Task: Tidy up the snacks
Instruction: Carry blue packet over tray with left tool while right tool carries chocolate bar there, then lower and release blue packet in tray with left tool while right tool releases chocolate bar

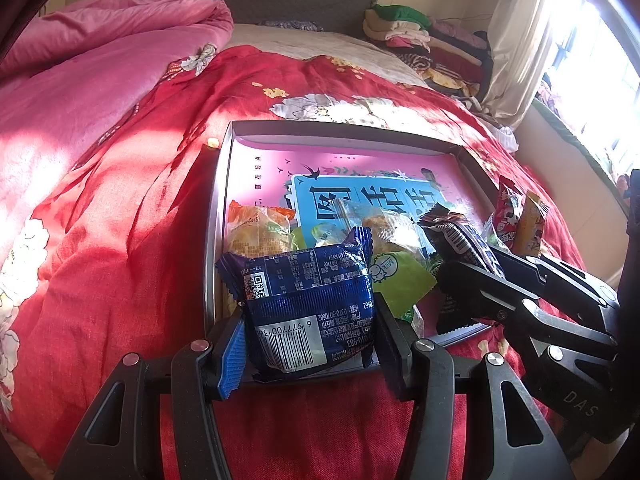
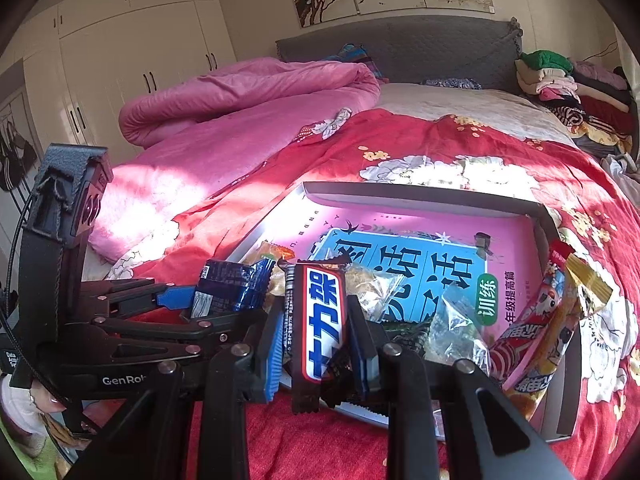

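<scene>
**A:** What fills the scene?

**B:** A bed covered by a red floral quilt (image 1: 120, 200), with a rumpled pink duvet (image 1: 100, 48) behind it. On the quilt sits a shallow grey rectangular tray (image 1: 344, 130), and a pink-and-blue printed book cover (image 1: 360, 196) lines its floor.

**A:** Where are the snacks?

**B:** Loose packets lie along the tray's near edge — an orange pastry packet (image 1: 258, 230) and a green-and-clear one (image 1: 394, 258). Two long stick packets, red and yellow (image 2: 560, 300), lean on the right rim.

**A:** And the grippers?

**B:** The left gripper (image 1: 310, 344) is clenched on a dark blue foil snack packet (image 1: 310, 300), held over the tray's near rim. The right gripper (image 2: 316, 336) is clamped on a dark brown chocolate bar with white lettering (image 2: 322, 320), also at the near edge.

**A:** What might go wrong?

**B:** I judge the two grippers are close together — they could knock each other. The foil is slick, so a packet could slip out onto the quilt. The leaning sticks might topple off the rim if the tray is nudged.
</scene>
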`<action>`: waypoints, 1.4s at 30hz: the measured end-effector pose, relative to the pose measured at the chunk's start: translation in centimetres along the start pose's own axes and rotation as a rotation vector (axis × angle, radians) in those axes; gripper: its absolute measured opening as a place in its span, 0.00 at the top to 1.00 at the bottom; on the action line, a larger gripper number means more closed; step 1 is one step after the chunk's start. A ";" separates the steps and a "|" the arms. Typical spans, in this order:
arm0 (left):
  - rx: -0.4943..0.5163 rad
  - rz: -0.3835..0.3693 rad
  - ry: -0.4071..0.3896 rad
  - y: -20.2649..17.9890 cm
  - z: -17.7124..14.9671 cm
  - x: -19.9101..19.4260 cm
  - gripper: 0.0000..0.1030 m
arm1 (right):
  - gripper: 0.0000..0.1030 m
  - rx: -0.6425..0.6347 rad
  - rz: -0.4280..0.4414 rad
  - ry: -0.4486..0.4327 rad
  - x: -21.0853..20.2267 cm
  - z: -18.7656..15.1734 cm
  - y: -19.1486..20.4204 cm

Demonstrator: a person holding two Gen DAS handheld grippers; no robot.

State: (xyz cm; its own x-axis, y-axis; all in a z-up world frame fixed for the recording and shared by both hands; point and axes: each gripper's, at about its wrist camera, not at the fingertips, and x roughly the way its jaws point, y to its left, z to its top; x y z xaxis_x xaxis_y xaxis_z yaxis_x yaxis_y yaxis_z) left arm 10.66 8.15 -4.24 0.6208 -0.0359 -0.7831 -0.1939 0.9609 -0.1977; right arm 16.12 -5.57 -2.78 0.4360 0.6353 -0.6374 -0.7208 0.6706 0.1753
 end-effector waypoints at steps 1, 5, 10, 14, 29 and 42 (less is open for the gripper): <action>-0.001 0.000 0.000 0.0 0.0 0.0 0.45 | 0.72 0.002 -0.005 0.004 0.1 0.0 -0.1; 0.000 0.000 0.000 0.0 0.0 0.0 0.45 | 0.72 0.023 -0.011 0.014 0.5 0.0 -0.5; 0.001 0.001 0.000 0.0 0.0 0.0 0.45 | 0.72 0.035 0.001 0.009 0.7 0.3 -0.6; 0.003 0.004 0.001 0.0 0.0 0.0 0.45 | 0.72 0.051 0.010 0.019 1.4 0.3 -0.7; 0.003 0.038 -0.015 0.3 0.1 0.0 0.45 | 0.72 0.028 -0.010 0.028 1.9 -0.4 -0.5; 0.001 0.066 -0.027 0.8 0.1 0.1 0.45 | 0.71 0.013 -0.057 0.026 2.0 -0.8 -0.6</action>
State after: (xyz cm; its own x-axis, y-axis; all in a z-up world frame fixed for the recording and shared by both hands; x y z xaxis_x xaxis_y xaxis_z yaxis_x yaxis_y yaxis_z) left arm 10.64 8.91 -4.46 0.6267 0.0345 -0.7785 -0.2342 0.9612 -0.1459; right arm 17.01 -5.01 -4.77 0.4619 0.5858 -0.6659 -0.6880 0.7105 0.1479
